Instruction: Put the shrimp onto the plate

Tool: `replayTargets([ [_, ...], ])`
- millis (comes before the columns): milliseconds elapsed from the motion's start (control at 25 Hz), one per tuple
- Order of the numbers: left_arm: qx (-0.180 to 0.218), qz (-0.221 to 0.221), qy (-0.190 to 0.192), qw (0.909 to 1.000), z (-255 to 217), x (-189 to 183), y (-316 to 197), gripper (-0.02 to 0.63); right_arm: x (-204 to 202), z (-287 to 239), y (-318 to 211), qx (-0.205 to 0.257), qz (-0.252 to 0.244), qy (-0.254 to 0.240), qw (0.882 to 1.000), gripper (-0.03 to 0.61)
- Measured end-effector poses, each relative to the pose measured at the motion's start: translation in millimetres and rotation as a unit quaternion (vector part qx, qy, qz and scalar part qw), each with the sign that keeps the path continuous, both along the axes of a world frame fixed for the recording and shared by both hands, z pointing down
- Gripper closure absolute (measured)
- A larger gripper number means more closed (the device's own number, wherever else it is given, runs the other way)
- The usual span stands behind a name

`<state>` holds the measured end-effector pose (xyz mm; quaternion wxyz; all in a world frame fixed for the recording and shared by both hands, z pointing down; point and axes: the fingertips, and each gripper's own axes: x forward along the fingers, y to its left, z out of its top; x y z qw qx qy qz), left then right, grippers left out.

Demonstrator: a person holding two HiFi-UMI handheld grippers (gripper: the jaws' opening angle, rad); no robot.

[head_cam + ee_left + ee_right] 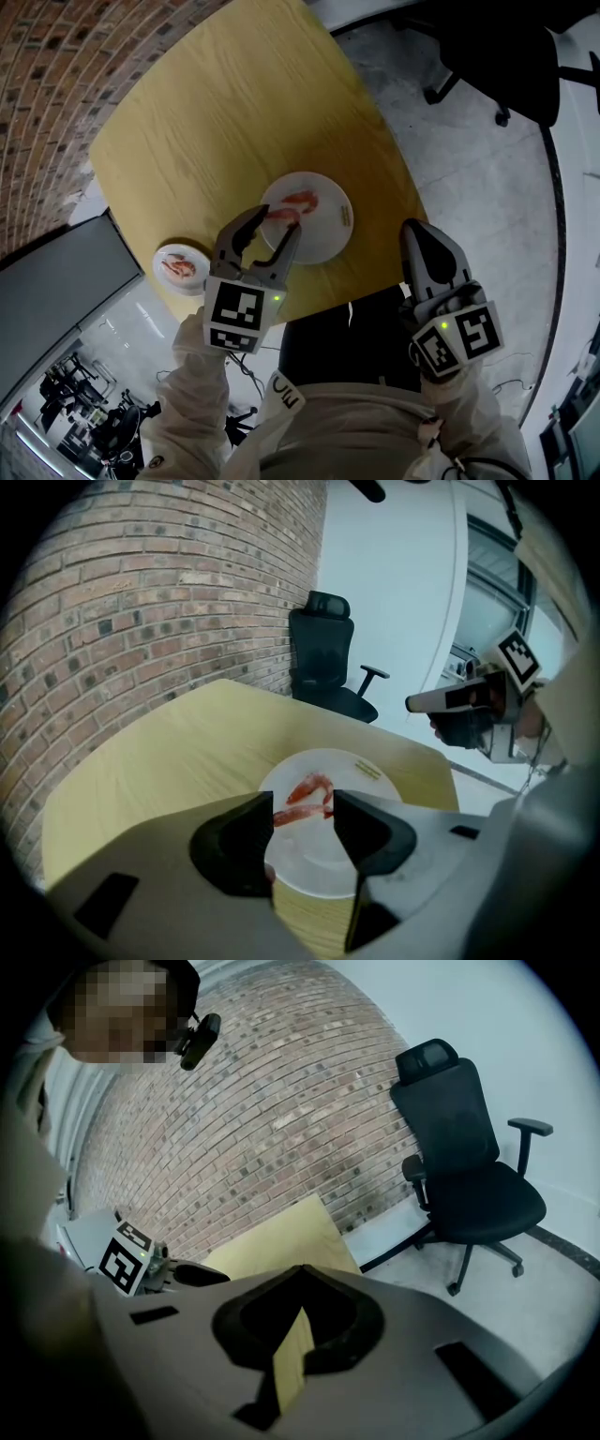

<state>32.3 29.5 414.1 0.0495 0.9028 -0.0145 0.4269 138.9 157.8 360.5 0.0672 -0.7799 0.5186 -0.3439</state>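
Step in hand: placing. Left gripper (279, 217) grasps a shrimp (298, 815) end to end over the plate (328, 236), where a second shrimp (303, 199) lies at 12 o'clock. Right gripper (414, 230), clenched and empty, waits at 4 o'clock. Next move, as judged: lower, then release.

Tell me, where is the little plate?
In the head view the little plate sits at the yellow table's near edge, left of the left gripper and apart from the big plate.
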Motion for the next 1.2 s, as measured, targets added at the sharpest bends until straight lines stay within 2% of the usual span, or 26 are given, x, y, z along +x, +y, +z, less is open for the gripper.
replayTargets([
  [160,0.017,0.017,-0.006,0.9997,5,-3,2,0.409,-1,2,0,-0.001,-0.003,-0.002,1.000,0.555],
  [360,0.027,0.015,-0.004,0.9995,10,-5,0,0.410,-2,3,-2,-0.001,-0.007,-0.002,1.000,0.554],
  [760,0.065,0.037,-0.019,0.9971,22,-9,0,0.410,-3,8,-3,-0.006,-0.010,-0.006,1.000,0.554],
  [1200,0.080,0.049,-0.039,0.9948,25,-12,-3,0.408,-3,8,-6,-0.005,-0.010,-0.005,1.000,0.555],
])
